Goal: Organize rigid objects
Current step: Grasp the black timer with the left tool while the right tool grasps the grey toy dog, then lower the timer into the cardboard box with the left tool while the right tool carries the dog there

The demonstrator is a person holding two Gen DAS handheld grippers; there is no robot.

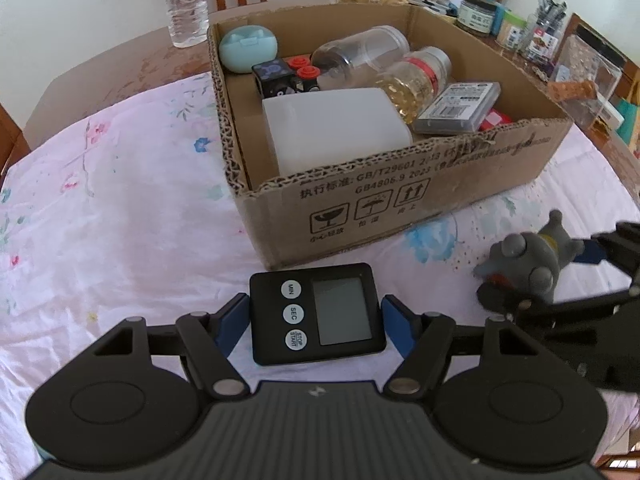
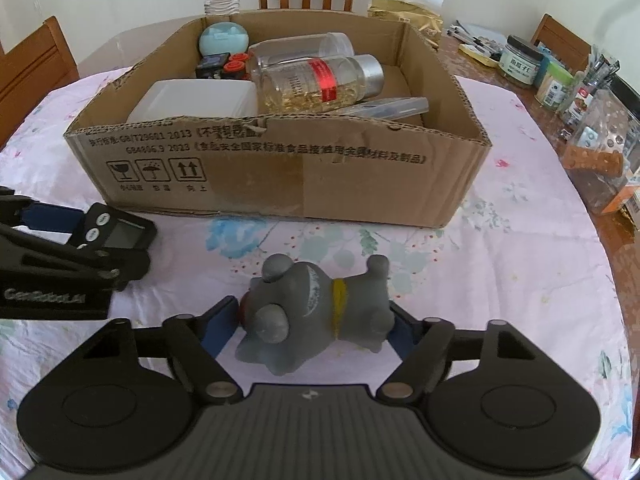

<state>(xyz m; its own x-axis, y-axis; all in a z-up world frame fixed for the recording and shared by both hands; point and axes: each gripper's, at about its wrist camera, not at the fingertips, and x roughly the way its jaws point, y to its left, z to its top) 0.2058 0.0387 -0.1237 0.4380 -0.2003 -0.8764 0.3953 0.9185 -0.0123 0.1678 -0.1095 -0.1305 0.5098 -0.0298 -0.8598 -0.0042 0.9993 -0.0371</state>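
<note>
- The cardboard box [image 2: 280, 168] sits far on the floral cloth [image 2: 500, 272], already holding jars.
- Your right gripper [image 2: 310, 326] clamps the grey toy dog [image 2: 308, 308], seemingly resting on the cloth.
- Your left gripper [image 1: 316, 314] pinches the black timer [image 1: 316, 314] just near the box.

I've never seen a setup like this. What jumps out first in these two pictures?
Most striking is the open cardboard box in the middle of the flowered tablecloth, already holding jars, a white container and a round pale-blue case. In front of it, the left gripper flanks a black digital timer, while the right gripper brackets a grey toy dog lying on its side.
</note>
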